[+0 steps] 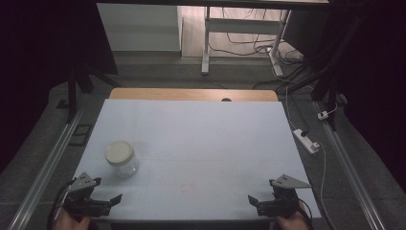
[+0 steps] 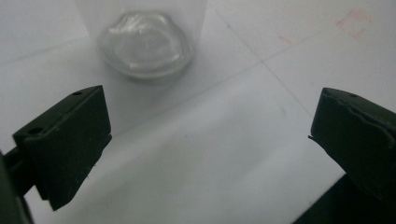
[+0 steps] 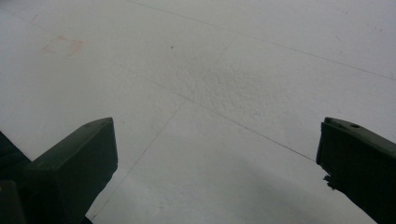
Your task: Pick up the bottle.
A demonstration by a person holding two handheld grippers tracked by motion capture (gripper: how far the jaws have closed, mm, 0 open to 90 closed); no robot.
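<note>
- Standing upright on the white table top point(image 1: 201, 143), the glass jar point(image 1: 122, 159) keeps its long axis vertical, its pale lid point(image 1: 118, 152) facing straight up and its clear base down on the surface; taking the table's centre as the dial, it sits at about 8 o'clock, in the near-left part.
- Left gripper point(image 1: 98, 202) rests at the near-left edge, about 7 o'clock on the table; its jaws are spread wide with nothing between them; the jar lies near it, at roughly 1 o'clock from it, apart and not touched.
- From the left gripper view, the jar point(image 2: 144, 42) stands ahead at about 11 o'clock, beyond the gap of the two black jaws; its rounded glass bottom meets the table; bare white surface lies between the jaws.
- Right gripper point(image 1: 268, 205) sits at the near-right edge, about 5 o'clock, well apart from the jar; its jaws also stand wide apart and hold nothing; in the right gripper view, bare table shows between them.
- Faint red mark point(image 1: 187, 188) lies on the table between the two grippers.
</note>
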